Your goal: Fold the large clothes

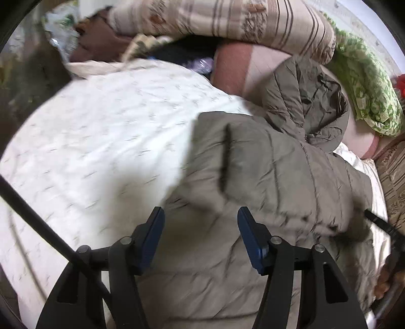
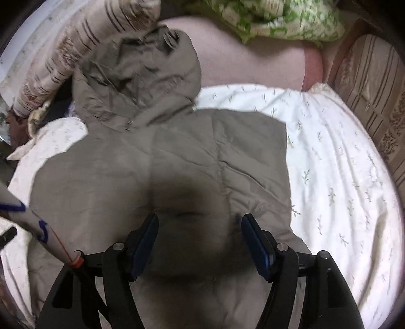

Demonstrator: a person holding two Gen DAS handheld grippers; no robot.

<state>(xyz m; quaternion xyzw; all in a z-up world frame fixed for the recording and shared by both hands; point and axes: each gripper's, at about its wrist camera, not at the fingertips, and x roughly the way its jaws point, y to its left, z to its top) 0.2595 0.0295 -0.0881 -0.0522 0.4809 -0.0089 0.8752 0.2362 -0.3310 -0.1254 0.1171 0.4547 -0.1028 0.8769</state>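
A grey-brown quilted hooded jacket (image 1: 273, 172) lies on a white bed sheet (image 1: 101, 131). In the left wrist view its hood (image 1: 311, 106) lies at the far right, and a folded panel covers the body. My left gripper (image 1: 200, 215) is open and empty, just above the jacket's near part. In the right wrist view the jacket (image 2: 177, 157) lies flat with its hood (image 2: 141, 76) at the far end. My right gripper (image 2: 200, 220) is open and empty, hovering over the jacket's middle.
A striped beige quilt (image 1: 227, 22) and a green patterned quilt (image 1: 367, 83) are piled at the far end of the bed, over a pink cover (image 2: 253, 58). A striped headboard or cushion (image 2: 374, 83) stands at the right. The white sheet (image 2: 329, 164) lies right of the jacket.
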